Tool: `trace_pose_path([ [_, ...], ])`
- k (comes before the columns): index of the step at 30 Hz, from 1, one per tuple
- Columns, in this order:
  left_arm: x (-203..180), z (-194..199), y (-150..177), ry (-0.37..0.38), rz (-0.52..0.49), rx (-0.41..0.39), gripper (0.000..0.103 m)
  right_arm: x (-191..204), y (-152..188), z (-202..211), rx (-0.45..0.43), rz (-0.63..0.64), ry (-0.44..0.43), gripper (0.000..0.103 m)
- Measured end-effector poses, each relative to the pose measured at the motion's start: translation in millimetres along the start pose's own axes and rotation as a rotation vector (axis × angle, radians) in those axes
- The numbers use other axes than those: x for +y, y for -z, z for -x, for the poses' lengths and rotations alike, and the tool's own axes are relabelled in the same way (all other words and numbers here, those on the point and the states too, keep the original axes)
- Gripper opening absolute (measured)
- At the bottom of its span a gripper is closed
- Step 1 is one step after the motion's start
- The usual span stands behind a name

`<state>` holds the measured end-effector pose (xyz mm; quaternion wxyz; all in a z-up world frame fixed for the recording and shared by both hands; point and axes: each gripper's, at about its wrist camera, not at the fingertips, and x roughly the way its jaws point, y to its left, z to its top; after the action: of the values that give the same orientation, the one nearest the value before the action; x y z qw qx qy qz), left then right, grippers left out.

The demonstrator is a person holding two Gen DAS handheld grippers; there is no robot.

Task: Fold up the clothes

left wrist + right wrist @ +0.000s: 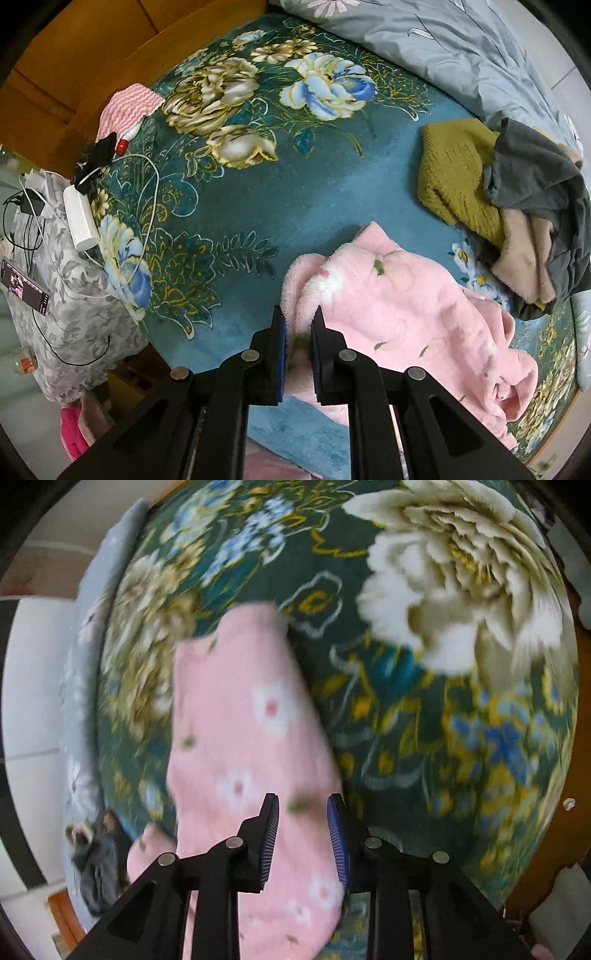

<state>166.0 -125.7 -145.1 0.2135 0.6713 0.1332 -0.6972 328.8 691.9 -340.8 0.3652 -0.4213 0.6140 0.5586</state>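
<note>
Left gripper: at the bottom centre of the left wrist view, your jaws are pinched narrow on a fluffy edge of the pink fleece garment. The grip takes only a small bite of pile, so a sharp pull could strip it free.

Right gripper: at the bottom centre of the right wrist view, your jaws stand part open over the pink cloth, and the pads look clear of it. If this side is loose, the garment hangs from your left pinch alone and a fold may skew.

Pink fleece garment: in the left view it lies rumpled from the jaws to the lower right of the frame; in the right view a long pink panel with white flowers runs from bottom centre to mid frame. Thick fleece tends to spring back, so an unpressed crease may reopen.

Floral blanket: the plush teal surface under the work. Its nap could drag on the fleece and bunch it as you slide.

Clothes pile: olive knit, grey and beige pieces at the right of the left view, near the pink garment. A wide sweep could catch them.

Power bank and white cable: at the left edge of the left view, on the bed's margin. A flung sleeve could snag the loop.

Motion blur: the right view is smeared, so judge pad contact there with caution.
</note>
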Motion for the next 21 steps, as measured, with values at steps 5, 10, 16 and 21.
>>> trace_pose_path([
  [5, -9, 4, -1, -0.009, -0.013, -0.007, 0.012, 7, -19, -23, 0.029, -0.046, 0.022, 0.029],
  [10, -13, 6, 1, -0.007, -0.005, -0.013, 0.012, 29, -24, -12, 0.003, 0.073, 0.07, 0.006],
  [16, -16, -1, 10, -0.003, 0.002, -0.001, 0.012, 20, -26, 33, -0.137, 0.248, 0.203, 0.006],
  [21, -13, -12, 21, 0.002, 0.035, 0.027, 0.012, -22, -41, 21, -0.032, 0.126, 0.193, 0.011],
])
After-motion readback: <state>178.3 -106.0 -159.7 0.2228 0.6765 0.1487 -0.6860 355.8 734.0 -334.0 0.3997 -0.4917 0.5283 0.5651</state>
